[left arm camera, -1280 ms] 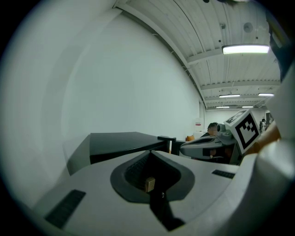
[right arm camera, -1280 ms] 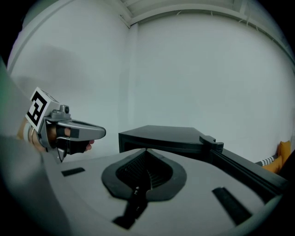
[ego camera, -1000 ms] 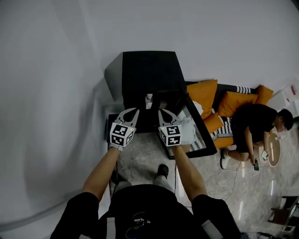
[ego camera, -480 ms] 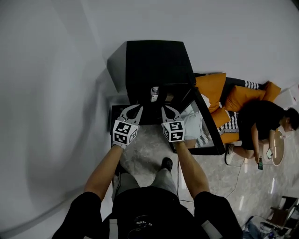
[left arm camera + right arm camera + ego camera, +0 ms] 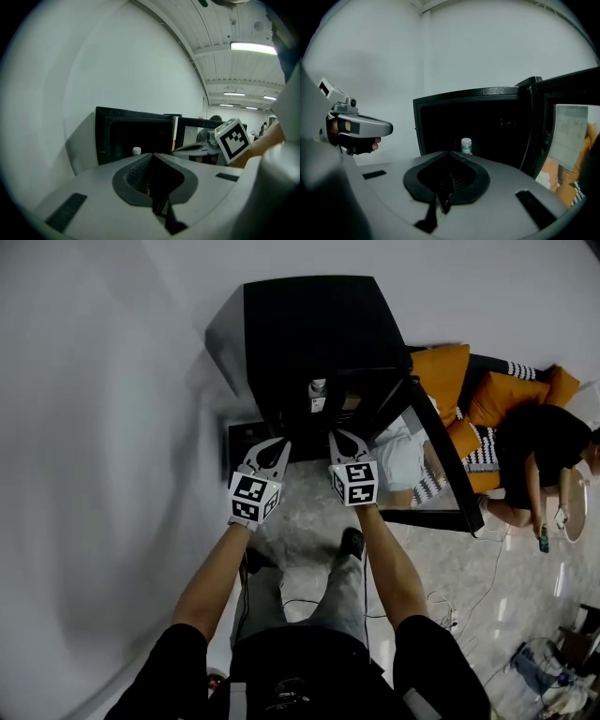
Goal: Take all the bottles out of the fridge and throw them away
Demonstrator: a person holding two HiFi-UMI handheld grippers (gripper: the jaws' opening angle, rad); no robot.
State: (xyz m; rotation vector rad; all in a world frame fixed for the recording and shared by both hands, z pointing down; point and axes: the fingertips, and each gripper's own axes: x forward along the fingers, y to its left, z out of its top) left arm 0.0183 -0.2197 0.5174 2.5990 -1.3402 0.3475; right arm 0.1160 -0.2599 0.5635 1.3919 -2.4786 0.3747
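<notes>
Looking down from head height at a low black fridge (image 5: 309,324), w/ door (image 5: 433,442) swung open ahead & to right of right tongs (image 5: 337,437). Left tongs (image 5: 277,446) just beside, both aimed at fridge mouth, not yet inside. Both pairs pinched together, nothing between either.

One small bottle (image 5: 318,388), white cap, upright inside fridge, straight ahead & roughly between the two tongs, well apart from both. No other bottle visible, tho interior too dark to rule out more. Seated person (image 5: 539,437) on orange cushions (image 5: 441,371) beyond door, far to right of right tongs.

Judged risks:
- If reaching in w/ tips together: prodding, not gripping, so likely toppling bottle or rolling it deeper. Must spread tongs first.
- Narrow, prob. light bottle: w/ an off-centre squeeze, apt to slip out sideways.
- Door edge near, on right of right tongs: w/ a wide swing, easy to knock.
- Hard to gauge depth in the dark interior, so easy to overshoot or strike fridge frame.
</notes>
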